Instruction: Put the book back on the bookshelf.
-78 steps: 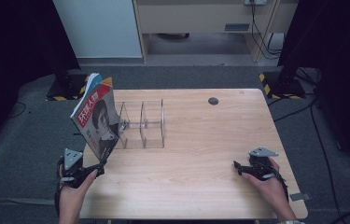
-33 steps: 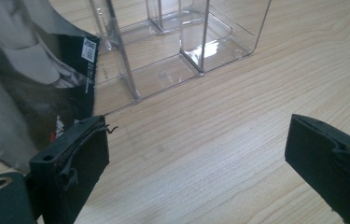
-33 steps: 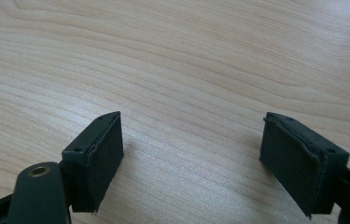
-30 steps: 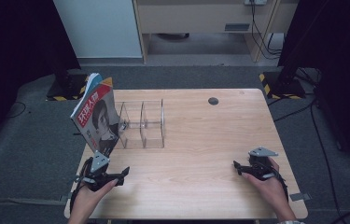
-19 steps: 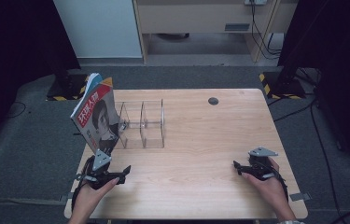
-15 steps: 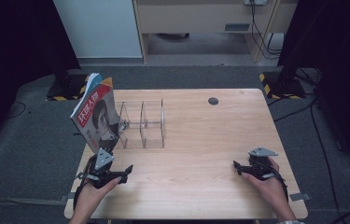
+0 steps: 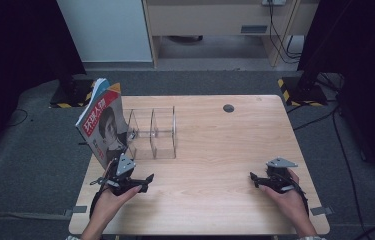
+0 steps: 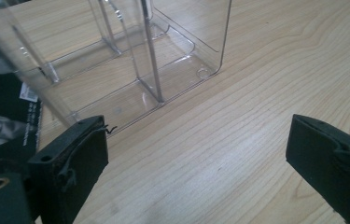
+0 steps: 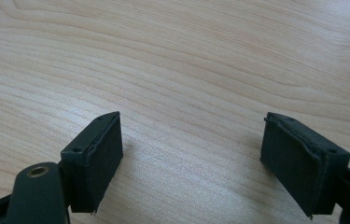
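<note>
A magazine [image 7: 103,123] with a face on its cover stands tilted at the table's left edge. It leans against a clear plastic divider rack [image 7: 153,132]. My left gripper [image 7: 144,180] rests on the wood just in front of the magazine, open, with nothing between its jaws. In the left gripper view the left gripper [image 8: 196,156] faces the rack's [image 8: 163,60] near corner, and the magazine's dark cover [image 8: 0,121] is at the left. My right gripper [image 7: 253,178] lies near the front right of the table, open, over bare wood [image 9: 191,70].
A small black round cap [image 7: 228,108] sits in the wooden table [image 7: 225,150] near its far edge. Beyond the table are a white cabinet [image 7: 100,30] and dark floor with cables.
My left gripper has drawn back from the magazine's lower edge and shifted right, toward the front of the rack. The magazine and the right gripper have stayed put.
</note>
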The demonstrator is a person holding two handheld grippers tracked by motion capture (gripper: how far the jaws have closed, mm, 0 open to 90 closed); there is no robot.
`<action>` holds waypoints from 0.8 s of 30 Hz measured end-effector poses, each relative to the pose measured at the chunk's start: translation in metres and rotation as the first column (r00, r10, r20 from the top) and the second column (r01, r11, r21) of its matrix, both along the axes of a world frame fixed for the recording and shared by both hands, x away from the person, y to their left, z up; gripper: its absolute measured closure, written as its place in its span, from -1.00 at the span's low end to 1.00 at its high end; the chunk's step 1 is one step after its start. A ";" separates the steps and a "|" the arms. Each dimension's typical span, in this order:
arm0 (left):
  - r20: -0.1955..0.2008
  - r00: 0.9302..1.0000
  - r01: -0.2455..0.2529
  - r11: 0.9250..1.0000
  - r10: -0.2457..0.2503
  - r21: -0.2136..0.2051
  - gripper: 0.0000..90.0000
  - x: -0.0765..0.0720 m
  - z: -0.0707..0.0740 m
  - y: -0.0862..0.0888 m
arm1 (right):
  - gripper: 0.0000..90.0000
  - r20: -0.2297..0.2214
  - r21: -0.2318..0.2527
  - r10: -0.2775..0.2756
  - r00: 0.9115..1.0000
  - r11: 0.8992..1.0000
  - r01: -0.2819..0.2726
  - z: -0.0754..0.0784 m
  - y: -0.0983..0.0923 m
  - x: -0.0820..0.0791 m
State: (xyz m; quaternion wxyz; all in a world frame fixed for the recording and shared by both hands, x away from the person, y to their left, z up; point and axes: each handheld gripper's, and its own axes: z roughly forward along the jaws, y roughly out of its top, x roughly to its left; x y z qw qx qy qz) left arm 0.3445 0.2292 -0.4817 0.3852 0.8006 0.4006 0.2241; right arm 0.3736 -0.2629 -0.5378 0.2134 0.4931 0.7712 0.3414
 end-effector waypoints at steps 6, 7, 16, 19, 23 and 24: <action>-0.014 1.000 0.012 1.000 -0.012 0.001 -0.89 0.007 -0.003 -0.010 | -0.53 -0.001 0.001 -0.004 1.000 1.000 0.004 0.000 0.000 0.000; -0.019 1.000 0.012 1.000 -0.012 -0.001 -0.89 0.008 -0.003 -0.012 | -0.53 0.000 0.000 -0.002 1.000 1.000 0.002 0.000 0.000 0.000; -0.044 0.997 0.064 0.998 -0.064 -0.006 -0.90 0.018 -0.006 -0.036 | -0.53 -0.001 0.001 -0.003 1.000 1.000 0.003 0.000 0.000 0.000; -0.048 0.995 0.091 0.996 -0.091 -0.002 -0.89 0.024 -0.006 -0.047 | -0.54 -0.002 0.001 -0.003 1.000 1.000 0.003 0.000 0.000 0.000; -0.055 0.990 0.129 0.991 -0.128 0.021 -0.89 0.028 -0.008 -0.064 | -0.54 -0.001 -0.001 0.000 1.000 1.000 0.000 0.000 0.000 0.000; -0.057 0.989 0.141 0.990 -0.139 0.030 -0.89 0.028 -0.009 -0.068 | -0.54 -0.001 -0.001 0.000 1.000 1.000 0.000 0.000 0.000 0.000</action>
